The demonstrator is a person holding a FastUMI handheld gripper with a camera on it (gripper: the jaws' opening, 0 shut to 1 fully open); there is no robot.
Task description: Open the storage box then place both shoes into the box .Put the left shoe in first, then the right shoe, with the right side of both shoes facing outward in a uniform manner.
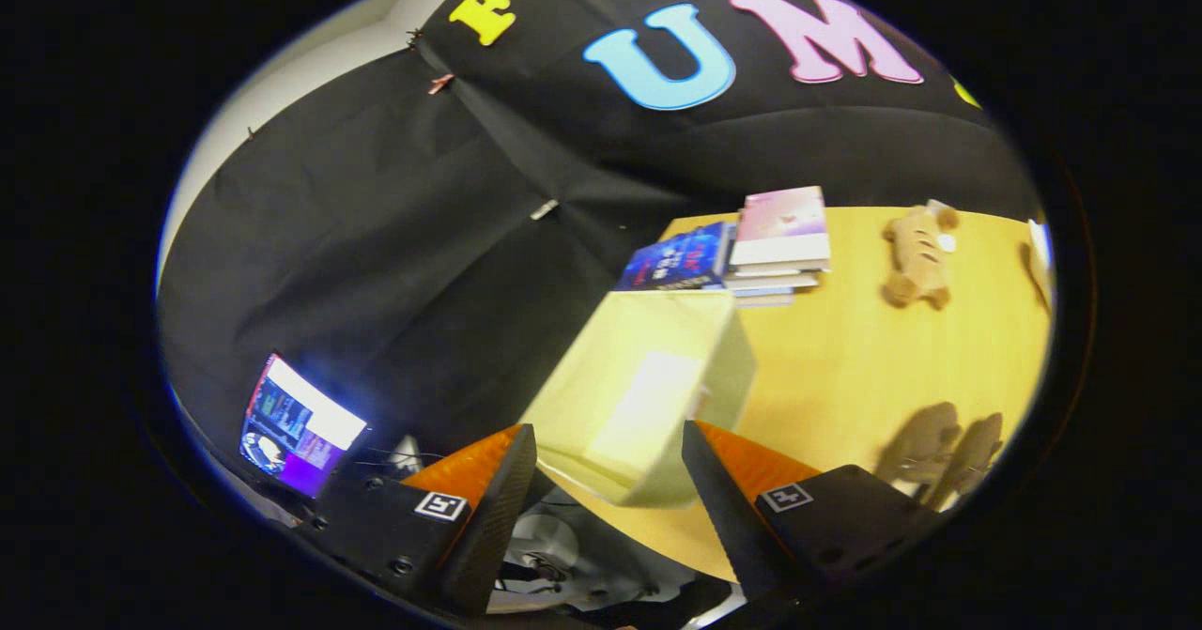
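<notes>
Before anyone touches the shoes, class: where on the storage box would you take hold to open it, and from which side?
Judging from this blurred view, grip the storage box at its top edge nearest the tool, coming straight ahead and slightly down. That edge faces the open fingers, with the book stack beyond. The lid's seam cannot be made out.

Pale yellow-green storage box [648,386] sits on the wooden desk [845,376], near its edge, lid closed, just ahead of the spread tool fingers. Two brownish shoes [939,456] stand side by side on the desk, well right of the box; blurred.
</notes>
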